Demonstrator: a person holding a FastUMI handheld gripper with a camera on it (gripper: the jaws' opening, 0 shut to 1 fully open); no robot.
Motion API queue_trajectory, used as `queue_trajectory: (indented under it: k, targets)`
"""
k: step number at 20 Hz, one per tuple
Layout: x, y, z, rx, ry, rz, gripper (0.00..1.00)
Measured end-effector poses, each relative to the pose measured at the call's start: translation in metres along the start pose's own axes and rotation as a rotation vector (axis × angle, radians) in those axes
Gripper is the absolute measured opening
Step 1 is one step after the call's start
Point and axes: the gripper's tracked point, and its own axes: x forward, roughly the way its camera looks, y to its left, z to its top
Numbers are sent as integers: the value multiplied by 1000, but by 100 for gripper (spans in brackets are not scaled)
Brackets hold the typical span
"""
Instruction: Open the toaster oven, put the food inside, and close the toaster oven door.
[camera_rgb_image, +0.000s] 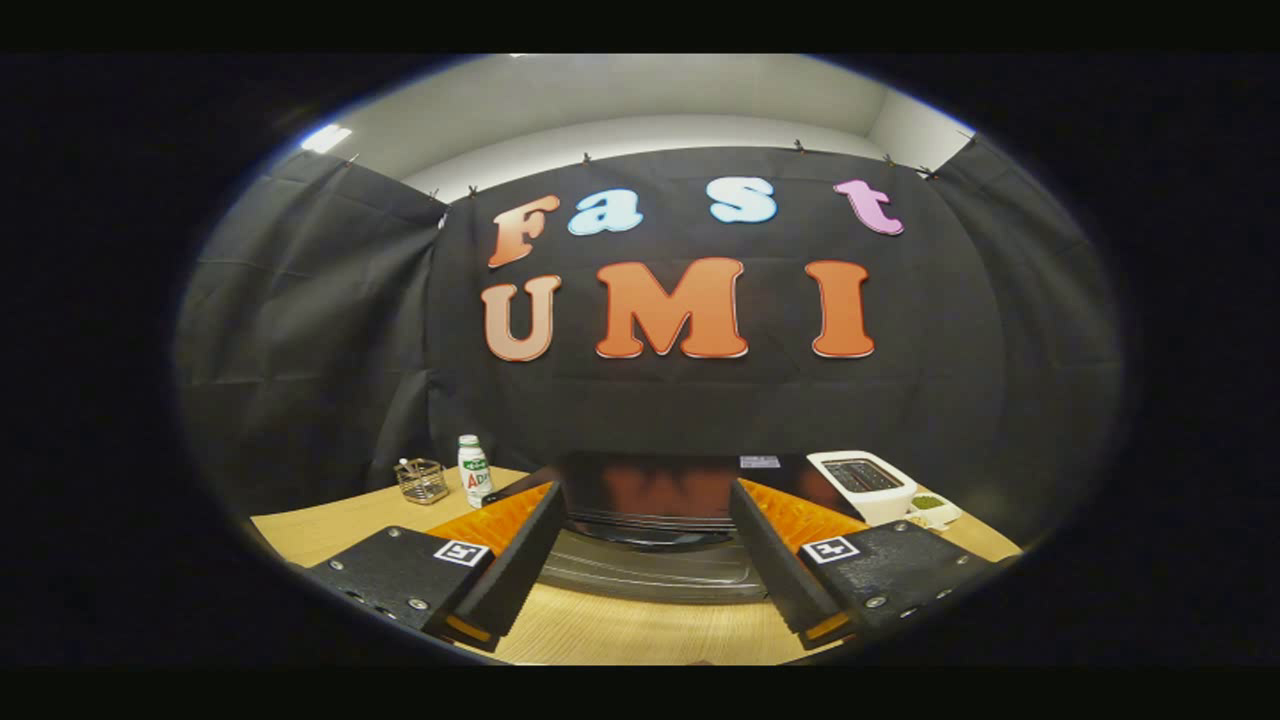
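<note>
Approaching the toaster oven (650, 500), the claw (648, 560) is spread wide, grasping nothing; its door looks down already, so fetching food comes next.

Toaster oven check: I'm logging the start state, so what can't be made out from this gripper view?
- Toaster oven: its sides are hidden behind the open gripper's fingers; whether the door is shut is unclear.
- Food to load: the small dish beside the white toaster is too small to identify its green contents.
- Wire basket: contents too small.
- Bottle: label too blurred.
</note>
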Motion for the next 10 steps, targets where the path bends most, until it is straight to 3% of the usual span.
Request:
queue_trajectory:
  k: [7, 10]
  targets:
    - [42, -8, -34, 2, 67, -65, 98]
    - [53, -4, -46, 24, 103, -56, 98]
